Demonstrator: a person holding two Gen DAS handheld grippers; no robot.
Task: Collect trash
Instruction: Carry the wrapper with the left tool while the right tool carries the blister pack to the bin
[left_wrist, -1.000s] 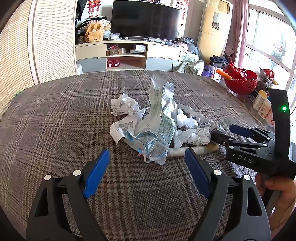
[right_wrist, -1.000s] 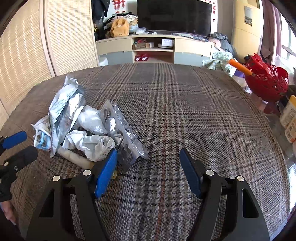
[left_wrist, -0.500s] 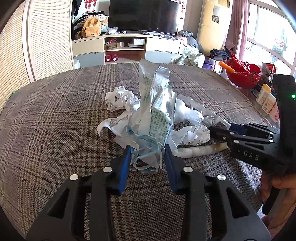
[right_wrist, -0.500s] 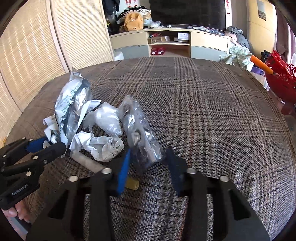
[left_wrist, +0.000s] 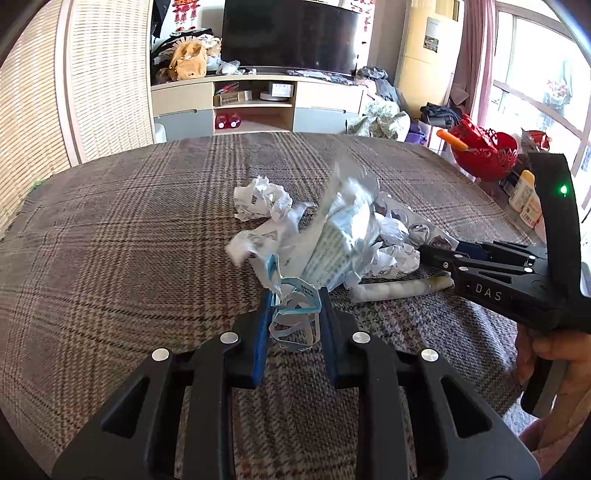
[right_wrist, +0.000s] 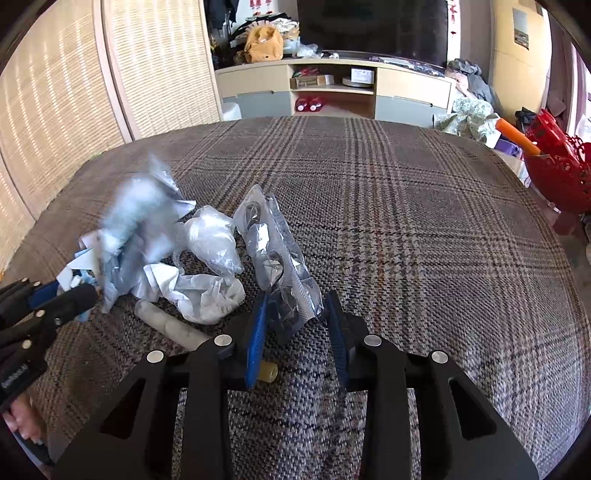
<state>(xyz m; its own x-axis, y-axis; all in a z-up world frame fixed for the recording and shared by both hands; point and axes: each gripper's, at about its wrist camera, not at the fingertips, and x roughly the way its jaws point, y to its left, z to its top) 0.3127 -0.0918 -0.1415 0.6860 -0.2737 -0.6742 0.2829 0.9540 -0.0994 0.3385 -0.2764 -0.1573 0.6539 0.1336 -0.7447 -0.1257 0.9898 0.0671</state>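
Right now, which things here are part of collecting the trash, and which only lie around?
Job:
- foil wrapper, in left tongs
- blister pack, in right tongs
- crumpled paper
- white tube

Lying around:
- red basket
- plush toy
- television

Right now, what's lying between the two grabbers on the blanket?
In the right wrist view, crumpled white paper and a pale tube lie between the left tool and right tool.

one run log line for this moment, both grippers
left gripper: shut on printed wrapper | right gripper: shut on clear blister pack | tube: on plaid cloth
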